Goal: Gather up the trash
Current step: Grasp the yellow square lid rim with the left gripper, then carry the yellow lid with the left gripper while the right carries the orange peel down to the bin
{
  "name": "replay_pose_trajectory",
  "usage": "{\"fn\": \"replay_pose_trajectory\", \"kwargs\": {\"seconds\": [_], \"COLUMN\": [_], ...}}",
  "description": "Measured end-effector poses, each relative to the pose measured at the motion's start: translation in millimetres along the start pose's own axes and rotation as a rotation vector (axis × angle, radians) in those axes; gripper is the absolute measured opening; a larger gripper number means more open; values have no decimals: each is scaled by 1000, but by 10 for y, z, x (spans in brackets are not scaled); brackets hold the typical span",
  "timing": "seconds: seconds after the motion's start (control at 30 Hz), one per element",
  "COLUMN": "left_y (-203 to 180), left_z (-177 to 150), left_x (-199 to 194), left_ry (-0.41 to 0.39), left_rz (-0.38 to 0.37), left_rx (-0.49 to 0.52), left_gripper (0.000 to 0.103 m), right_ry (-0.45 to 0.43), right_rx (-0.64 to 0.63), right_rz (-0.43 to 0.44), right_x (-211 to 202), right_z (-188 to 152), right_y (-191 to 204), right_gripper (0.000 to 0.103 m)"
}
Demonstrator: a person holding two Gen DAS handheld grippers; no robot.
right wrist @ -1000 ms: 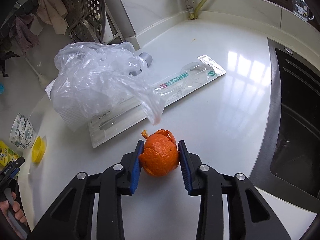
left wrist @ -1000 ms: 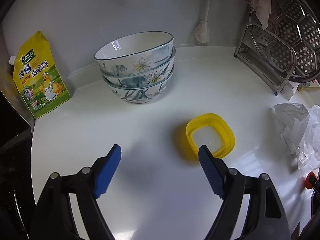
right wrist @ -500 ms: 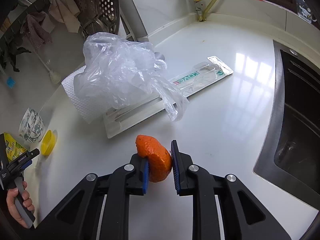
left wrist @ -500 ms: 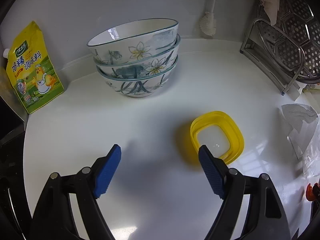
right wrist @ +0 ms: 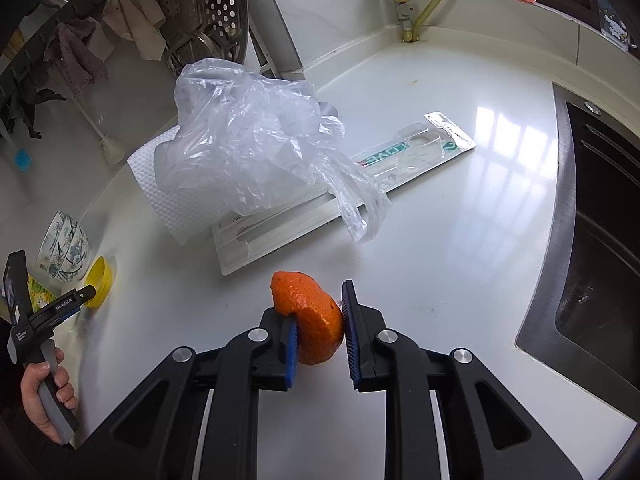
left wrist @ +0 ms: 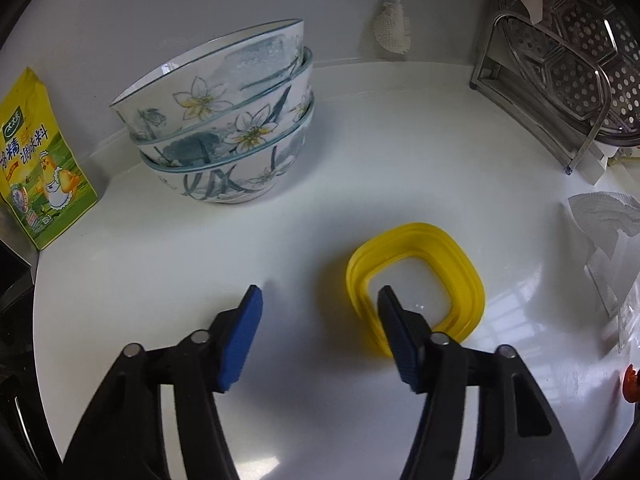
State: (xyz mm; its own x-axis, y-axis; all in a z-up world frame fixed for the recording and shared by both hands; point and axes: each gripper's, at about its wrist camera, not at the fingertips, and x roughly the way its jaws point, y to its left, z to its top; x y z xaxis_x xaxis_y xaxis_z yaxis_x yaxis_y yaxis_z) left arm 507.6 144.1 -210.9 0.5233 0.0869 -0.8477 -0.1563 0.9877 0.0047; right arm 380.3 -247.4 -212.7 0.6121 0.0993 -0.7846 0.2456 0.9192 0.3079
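Note:
My right gripper (right wrist: pixel 320 320) is shut on an orange peel (right wrist: pixel 310 316) and holds it above the white counter. Beyond it lie a crumpled clear plastic bag (right wrist: pixel 248 148), a white paper towel (right wrist: pixel 168 184) and an empty blister pack (right wrist: pixel 360 184). My left gripper (left wrist: pixel 318 312) is open over the counter; its right finger (left wrist: pixel 400 340) reaches over the near rim of a yellow lid ring (left wrist: pixel 416 276), its left finger outside it. The yellow ring (right wrist: pixel 100 280) and the left gripper (right wrist: pixel 60 308) also show at the left of the right wrist view.
Three stacked flowered bowls (left wrist: pixel 224 132) stand behind the ring. A yellow seasoning pouch (left wrist: pixel 36 160) leans at the left. A steel steamer rack (left wrist: pixel 560 80) stands at the right, with crumpled paper (left wrist: pixel 608 240) below it. A black sink (right wrist: pixel 592 232) lies right of the counter.
The right gripper closed on the orange peel and lifted it off the counter. The left gripper moved forward and narrowed, its right finger now over the yellow ring's rim.

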Motion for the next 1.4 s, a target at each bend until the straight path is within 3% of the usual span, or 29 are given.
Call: {"fn": "replay_pose_trajectory", "kwargs": {"seconds": [0.07, 0.2, 0.97, 1.17, 1.4], "left_y": [-44, -132, -534, -705, -982], "left_z": [9, 7, -296, -522, -1009], "left_x": [-19, -52, -1170, -1458, -1806], "left_ry": [-1, 0, -133, -143, -127], "left_rz": [-34, -80, -243, -282, -323], "left_rx": [12, 29, 140, 186, 223], "left_gripper": [17, 5, 3, 3, 3], "right_ry": [0, 1, -47, -55, -38], "right_rx": [0, -3, -19, -16, -31], "right_rz": [1, 8, 98, 105, 114], "right_x": [0, -3, -455, -693, -1074], "right_z": [-2, -6, -97, -297, -668], "right_y": [3, 17, 187, 139, -75], "right_gripper": [19, 19, 19, 19, 19]}}
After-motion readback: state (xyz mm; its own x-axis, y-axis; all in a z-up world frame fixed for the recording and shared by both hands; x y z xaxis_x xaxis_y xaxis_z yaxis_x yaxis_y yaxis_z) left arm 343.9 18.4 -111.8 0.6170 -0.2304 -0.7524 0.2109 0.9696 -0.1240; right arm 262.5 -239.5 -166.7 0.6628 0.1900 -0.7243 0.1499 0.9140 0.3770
